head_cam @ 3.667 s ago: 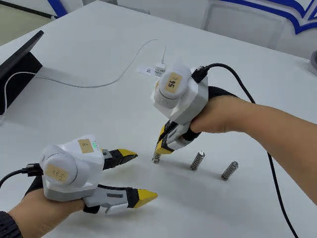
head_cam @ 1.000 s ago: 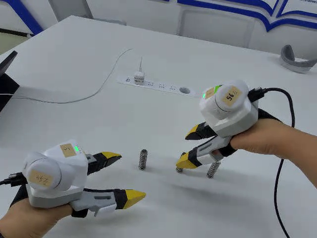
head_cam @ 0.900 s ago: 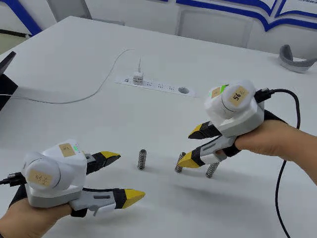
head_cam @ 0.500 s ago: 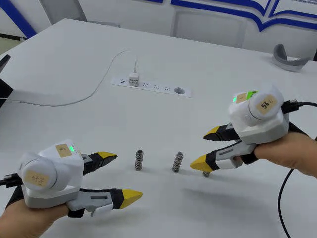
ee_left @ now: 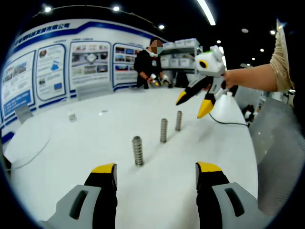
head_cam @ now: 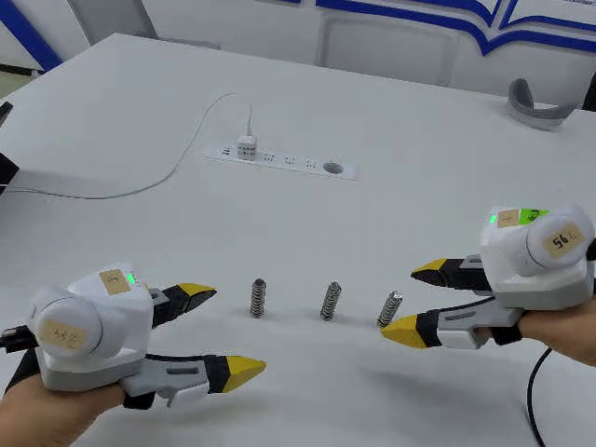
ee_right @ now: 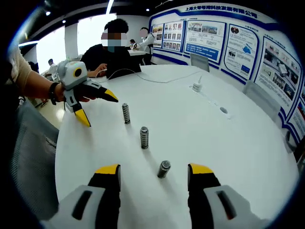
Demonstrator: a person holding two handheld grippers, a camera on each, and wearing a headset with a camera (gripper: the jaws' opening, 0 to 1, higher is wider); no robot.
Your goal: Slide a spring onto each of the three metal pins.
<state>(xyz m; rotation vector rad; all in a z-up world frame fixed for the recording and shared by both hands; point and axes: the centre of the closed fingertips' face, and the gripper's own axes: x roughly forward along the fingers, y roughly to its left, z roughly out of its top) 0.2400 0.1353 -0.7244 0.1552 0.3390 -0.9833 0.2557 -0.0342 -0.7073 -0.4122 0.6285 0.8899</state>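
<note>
Nearest, by the front edge of the bench (head_cam: 307, 233): left gripper (head_cam: 223, 331) toward the left side, fingers spread wide, grasping nothing. Opposite, toward the right edge: right gripper (head_cam: 410, 300), fingers likewise released and empty, yellow tips aimed at the left edge. Between the two, slightly farther in: a row of three springs, all upright on the bench and apart from both grippers. From left to right: left spring (head_cam: 258, 298), middle spring (head_cam: 331, 301), right spring (head_cam: 390, 309), the last just beside the right gripper's tips and topped with a metal cap in the right gripper view. Farther back, near mid-bench: white power strip (head_cam: 279, 160) with a plugged-in charger (head_cam: 247, 146) and a thin cable (head_cam: 177, 166) trailing toward the left edge. Farthest, by the far right corner: grey curved band (head_cam: 535, 104).
</note>
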